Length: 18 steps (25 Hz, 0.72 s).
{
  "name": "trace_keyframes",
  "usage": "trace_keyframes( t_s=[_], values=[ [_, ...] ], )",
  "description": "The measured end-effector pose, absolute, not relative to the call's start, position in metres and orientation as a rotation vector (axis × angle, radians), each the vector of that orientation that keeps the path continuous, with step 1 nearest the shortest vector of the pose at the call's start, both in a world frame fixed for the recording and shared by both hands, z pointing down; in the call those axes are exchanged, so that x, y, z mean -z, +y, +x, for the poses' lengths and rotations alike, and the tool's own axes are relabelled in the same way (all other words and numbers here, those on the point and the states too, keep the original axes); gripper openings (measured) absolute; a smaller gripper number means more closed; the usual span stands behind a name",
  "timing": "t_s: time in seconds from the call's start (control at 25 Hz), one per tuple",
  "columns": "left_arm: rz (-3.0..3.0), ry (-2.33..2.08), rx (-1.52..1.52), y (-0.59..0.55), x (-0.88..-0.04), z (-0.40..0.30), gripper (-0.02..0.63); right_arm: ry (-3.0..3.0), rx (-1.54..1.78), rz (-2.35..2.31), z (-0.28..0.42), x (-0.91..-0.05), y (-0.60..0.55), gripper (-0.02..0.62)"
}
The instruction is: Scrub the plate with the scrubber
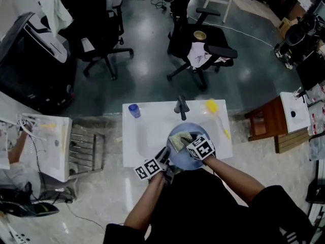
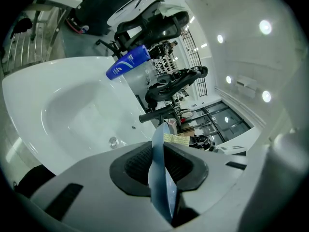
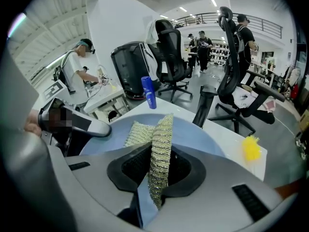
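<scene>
The left tool [image 2: 161,163] is closed on the rim of the plate [image 1: 198,132]; in the left gripper view the plate runs edge-on between the pads, which clamp it from both faces. I hold it by the rim so that the whole upper face is free for scrubbing. The plate hangs over the sink [image 1: 147,136], towards its near edge and right of centre, just in front of the tap [image 1: 181,107]. This position is judged deliberate: anything that drips or is scrubbed off falls into the basin. The right tool [image 3: 161,168] is closed on the scrubber [image 3: 161,144]. The pads pinch one fold of the mesh upright, and a second fold spreads out flat on the plate face. Gripping the fold leaves loose mesh below the tool, so mesh and not the hard jaws meets the plate. The right tool points steeply down at the plate face, while the left tool comes in from the near left at a shallow angle; the two do not obstruct each other. A bottle [image 1: 134,110] stands at the far left corner of the sink and a yellow brush [image 1: 213,107] lies along its far right edge, both well clear of the plate. I judge the scrubbing to be under way, with the scrubber near the middle of the plate.
</scene>
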<state>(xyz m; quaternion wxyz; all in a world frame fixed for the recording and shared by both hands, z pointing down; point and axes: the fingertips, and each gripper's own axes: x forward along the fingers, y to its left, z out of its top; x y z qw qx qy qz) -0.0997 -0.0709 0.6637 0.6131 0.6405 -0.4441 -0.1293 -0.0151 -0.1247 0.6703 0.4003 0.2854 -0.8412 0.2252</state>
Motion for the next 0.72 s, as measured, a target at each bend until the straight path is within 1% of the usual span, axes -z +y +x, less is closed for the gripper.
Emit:
trace_keyframes(
  t_s=[0.72],
  values=[
    [1.482, -1.005, 0.296, -0.071, -0.663, -0.106, 0.064, -2.043, -0.576, 0.793, 0.014, -0.673, -0.141, 0.063]
  ],
)
